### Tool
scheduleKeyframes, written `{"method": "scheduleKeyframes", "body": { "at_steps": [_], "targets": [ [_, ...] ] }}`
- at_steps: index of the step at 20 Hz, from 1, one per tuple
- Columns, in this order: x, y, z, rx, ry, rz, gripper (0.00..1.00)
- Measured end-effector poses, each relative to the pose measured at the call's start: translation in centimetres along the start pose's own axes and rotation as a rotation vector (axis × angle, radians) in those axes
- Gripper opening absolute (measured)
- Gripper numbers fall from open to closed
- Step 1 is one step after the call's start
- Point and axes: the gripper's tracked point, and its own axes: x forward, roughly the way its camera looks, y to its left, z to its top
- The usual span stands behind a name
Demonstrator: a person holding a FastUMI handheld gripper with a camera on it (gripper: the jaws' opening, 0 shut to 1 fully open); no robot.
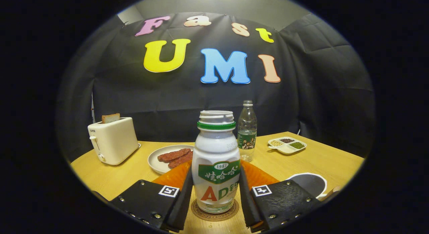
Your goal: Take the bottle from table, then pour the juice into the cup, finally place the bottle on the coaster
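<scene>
White bottle down on the coaster

Your gripper (216,197) flanks the bottle (216,167) at bottom centre; whether both fingers press it, you cannot tell. Smooth, cap off, it stands upright on the round cork-like coaster (214,214), so placing looks nearly done; releasing remains. Lower right sits the cup (310,183); beyond, a glossy orange plate (259,177) on the wooden tabletop (318,160).

The bottle (216,167) in the lower middle of the frame carries "1987" above white Chinese characters on a green band, with large "AD" below. The toaster (112,140) at left reads "SUPOR". The coaster's (214,214) rim print is illegible.
</scene>
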Motion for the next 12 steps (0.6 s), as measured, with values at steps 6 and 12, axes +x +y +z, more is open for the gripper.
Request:
{"method": "scheduleKeyframes", "body": {
  "at_steps": [6,12],
  "targets": [
    [-0.5,-0.2,-0.1,-0.020,-0.020,0.007,0.66],
    [-1.5,-0.3,1.7,-0.025,-0.079,0.011,0.97]
  ]
}}
